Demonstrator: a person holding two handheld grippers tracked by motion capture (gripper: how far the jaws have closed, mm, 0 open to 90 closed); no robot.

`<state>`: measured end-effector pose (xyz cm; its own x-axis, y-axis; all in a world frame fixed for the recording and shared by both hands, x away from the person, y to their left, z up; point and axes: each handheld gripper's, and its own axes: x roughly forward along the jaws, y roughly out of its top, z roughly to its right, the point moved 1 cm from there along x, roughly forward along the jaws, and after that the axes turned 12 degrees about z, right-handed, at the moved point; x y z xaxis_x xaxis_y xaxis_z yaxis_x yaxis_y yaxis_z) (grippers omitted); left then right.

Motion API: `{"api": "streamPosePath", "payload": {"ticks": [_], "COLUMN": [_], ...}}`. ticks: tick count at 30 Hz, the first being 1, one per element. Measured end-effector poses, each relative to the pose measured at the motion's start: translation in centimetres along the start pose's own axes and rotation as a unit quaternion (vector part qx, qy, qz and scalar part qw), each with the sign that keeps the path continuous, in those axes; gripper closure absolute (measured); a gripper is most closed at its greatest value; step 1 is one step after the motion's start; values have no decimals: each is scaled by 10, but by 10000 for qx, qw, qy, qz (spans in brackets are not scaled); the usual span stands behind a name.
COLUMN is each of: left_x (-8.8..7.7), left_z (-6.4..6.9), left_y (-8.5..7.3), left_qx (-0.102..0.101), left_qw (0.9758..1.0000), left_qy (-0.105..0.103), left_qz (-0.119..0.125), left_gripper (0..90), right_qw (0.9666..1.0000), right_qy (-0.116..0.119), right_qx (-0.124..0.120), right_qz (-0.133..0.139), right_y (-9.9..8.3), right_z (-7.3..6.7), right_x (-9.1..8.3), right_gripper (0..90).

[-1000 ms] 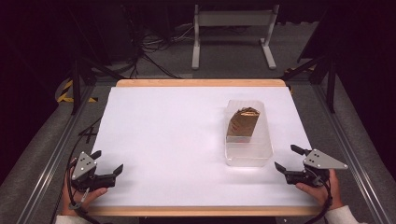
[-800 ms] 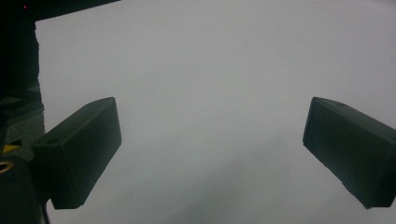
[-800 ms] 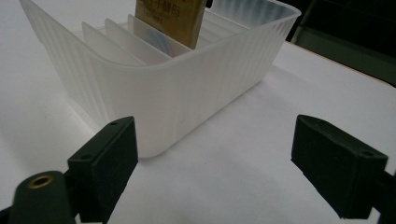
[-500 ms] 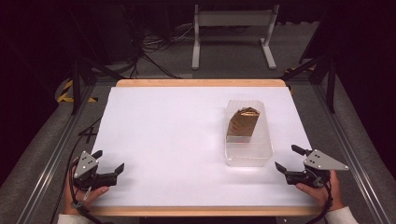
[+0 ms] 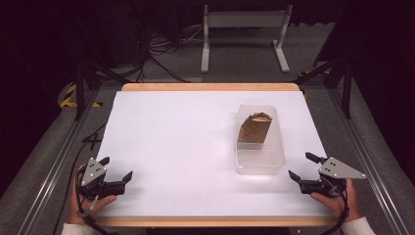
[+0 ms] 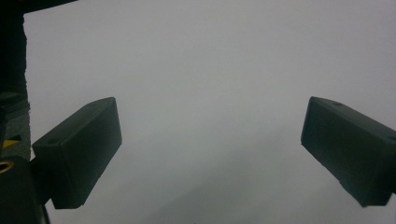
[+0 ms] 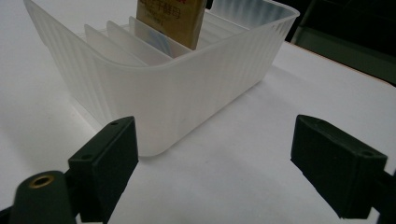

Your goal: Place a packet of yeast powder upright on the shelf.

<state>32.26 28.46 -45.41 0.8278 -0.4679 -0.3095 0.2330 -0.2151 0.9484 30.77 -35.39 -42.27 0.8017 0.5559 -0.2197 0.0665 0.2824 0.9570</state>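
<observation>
From above, I saw my left claw [image 5: 114,169] near one front corner of the white tabletop [image 5: 186,142] and my right claw [image 5: 306,166] near the other, each in a hand at the tabletop's near edge. Both claws had their jaws spread wide and held nothing.

The clear plastic bin [image 5: 260,142] stood just ahead of my right claw and slightly toward my left, close but not touching it, and well apart from my left claw. A gold-brown packet [image 5: 254,128] stood upright in the bin's far half.

The right gripper view showed what the high view could not: the bin [image 7: 187,88] had ribbed, frosted walls and thin dividers [image 7: 140,44] splitting it into slots, with the packet [image 7: 170,21] standing in one of the slots beyond the nearest few. Pale writing ran across the packet's face, too blurred for me to read. The bin's near corner sat ahead of my right claw [image 7: 215,163], off toward one jaw.

The left gripper view showed bare white tabletop [image 6: 210,70] between the spread jaws of my left claw [image 6: 210,154].

The tabletop had a pale wooden edge. Beyond it lay grey floor, tangled black cables [image 5: 166,49] and a grey metal stand [image 5: 244,29] in a dark room.
</observation>
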Motion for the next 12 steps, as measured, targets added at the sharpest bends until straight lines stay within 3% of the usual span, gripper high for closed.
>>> {"api": "streamPosePath", "payload": {"ticks": [2,6,12], "left_x": [1,1,3], "left_z": [1,-1,1], "left_y": [0,0,2], "left_qx": [89,1,49], "left_qw": [9999,10000,10000], "left_qy": [29,1,-62], "left_qz": [-77,9,25], "left_gripper": [62,56,56], "right_qw": [10000,10000,10000], "right_qy": [-4,-52,17], "right_qx": [16,76,33], "right_qz": [0,33,-9], "right_y": [0,0,-1], "right_z": [1,3,0], "right_x": [0,-1,-1], "right_gripper": [155,157,157]}}
